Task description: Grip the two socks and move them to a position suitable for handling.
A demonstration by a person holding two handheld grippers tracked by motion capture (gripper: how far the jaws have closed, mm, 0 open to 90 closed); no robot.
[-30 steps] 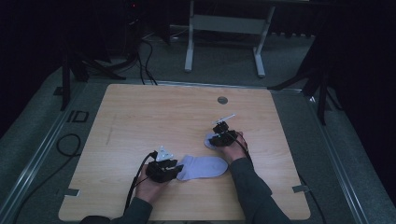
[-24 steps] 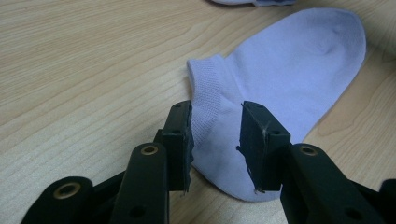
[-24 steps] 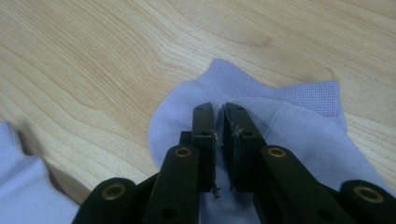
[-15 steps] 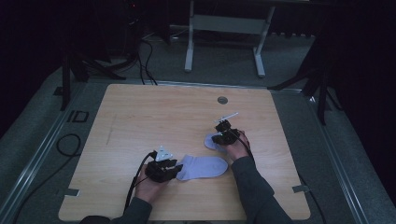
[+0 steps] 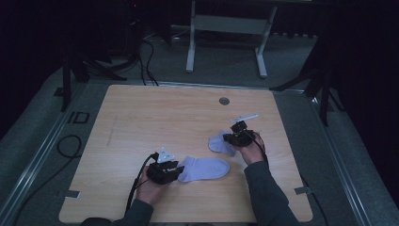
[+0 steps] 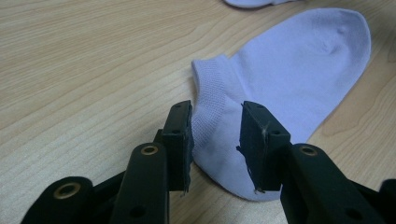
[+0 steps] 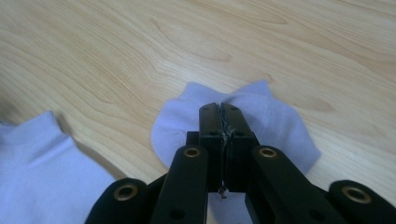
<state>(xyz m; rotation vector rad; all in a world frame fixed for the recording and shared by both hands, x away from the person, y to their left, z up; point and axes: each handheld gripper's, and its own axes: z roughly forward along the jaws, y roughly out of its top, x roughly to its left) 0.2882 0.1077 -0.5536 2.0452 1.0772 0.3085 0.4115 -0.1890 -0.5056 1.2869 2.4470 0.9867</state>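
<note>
Two pale lilac ankle socks lie on the wooden counter (image 5: 141, 122), both on your side of it. Nearest to you, your left gripper (image 6: 215, 140) rests low at the cuff end of the near sock (image 5: 204, 168). Its fingers (image 6: 180, 140) are spread, one on each side of the ribbed cuff, and they do not press the cloth. This sock lies flat, with its toe pointing away from the gripper toward your right hand.

A little farther from you and to the right, your right gripper (image 7: 219, 116) has its fingers pressed together on the far sock (image 7: 280, 126); they have just been closing, and a fold of the cloth is pinched between them. This sock is bunched up beside the gripper and well apart from your left hand. Behind both socks, near the far edge, a small round grommet (image 5: 224, 100) sits in the counter.
</note>
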